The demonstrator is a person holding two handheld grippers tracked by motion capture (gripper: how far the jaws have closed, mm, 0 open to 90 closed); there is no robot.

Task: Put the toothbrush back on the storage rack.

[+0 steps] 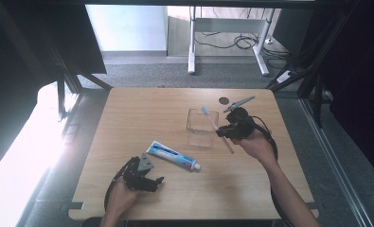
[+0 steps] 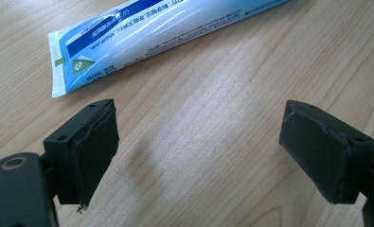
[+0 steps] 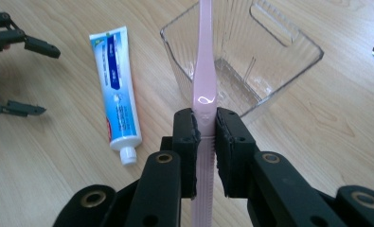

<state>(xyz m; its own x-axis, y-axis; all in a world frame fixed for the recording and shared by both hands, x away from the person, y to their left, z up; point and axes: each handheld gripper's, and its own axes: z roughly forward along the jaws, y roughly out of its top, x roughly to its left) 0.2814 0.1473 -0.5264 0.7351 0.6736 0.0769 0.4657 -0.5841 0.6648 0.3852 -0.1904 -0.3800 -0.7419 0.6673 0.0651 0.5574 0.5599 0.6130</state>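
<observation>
1. The right gripper (image 3: 205,137) has its fingers (image 3: 184,142) clamped on the pink toothbrush (image 3: 204,71). It holds the toothbrush by the handle, up in the air. The brush end points over the clear box (image 1: 202,127), which stands near the far right part of the surface (image 1: 142,109).
2. The toothbrush is thin and smooth. It could twist or slip in the fingers, and then it would drop on the surface and not in the box.
3. The box looks light. If the toothbrush bumps the rim, the box could slide or tip over.
4. The toothbrush is long. If it goes in at a slant, it could lean on 1 wall and pull the box down, or stick out and fall.
5. The left gripper (image 1: 146,182) waits near the near left edge. Its fingers (image 2: 87,151) are wide apart with nothing between them. The toothpaste (image 1: 173,155) lies flat just past them, near the middle of the surface. A quick move there could push the toothpaste away.
</observation>
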